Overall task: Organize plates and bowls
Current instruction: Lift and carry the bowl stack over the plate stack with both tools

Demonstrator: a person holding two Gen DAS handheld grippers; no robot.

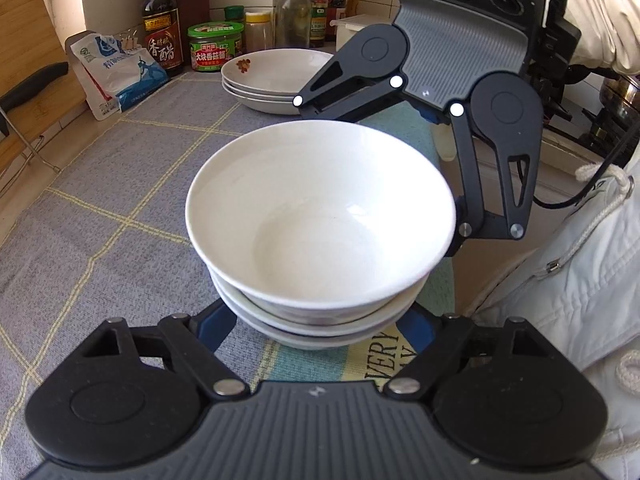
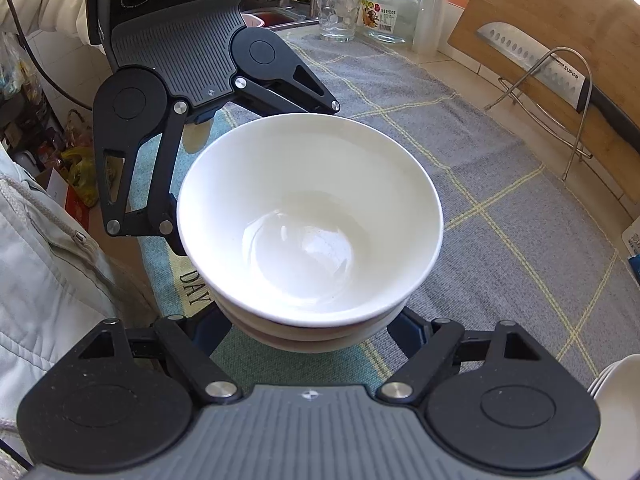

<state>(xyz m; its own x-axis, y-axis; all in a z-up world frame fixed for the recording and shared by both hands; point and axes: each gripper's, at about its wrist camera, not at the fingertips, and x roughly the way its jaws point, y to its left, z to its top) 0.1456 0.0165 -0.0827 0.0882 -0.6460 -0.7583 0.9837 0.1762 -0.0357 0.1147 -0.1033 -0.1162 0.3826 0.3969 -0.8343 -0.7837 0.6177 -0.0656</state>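
Note:
A stack of three white bowls (image 1: 320, 220) stands on the grey checked cloth (image 1: 120, 168); it also shows in the right wrist view (image 2: 310, 216). My left gripper (image 1: 318, 328) has its fingers spread wide around the base of the stack on one side. My right gripper (image 2: 310, 328) does the same from the opposite side and shows across the bowls in the left wrist view (image 1: 400, 140). The fingertips of both are hidden under the bowls, so contact is unclear. A stack of three white plates (image 1: 276, 76) with a flower print sits further back.
Sauce bottles (image 1: 160, 20) and jars (image 1: 216, 46) line the back wall, with a salt bag (image 1: 120, 72). A cutting board with a cleaver (image 2: 536, 64) on a wire rack stands at the side. A glass (image 2: 336, 12) and a jar (image 2: 390, 8) stand near the sink.

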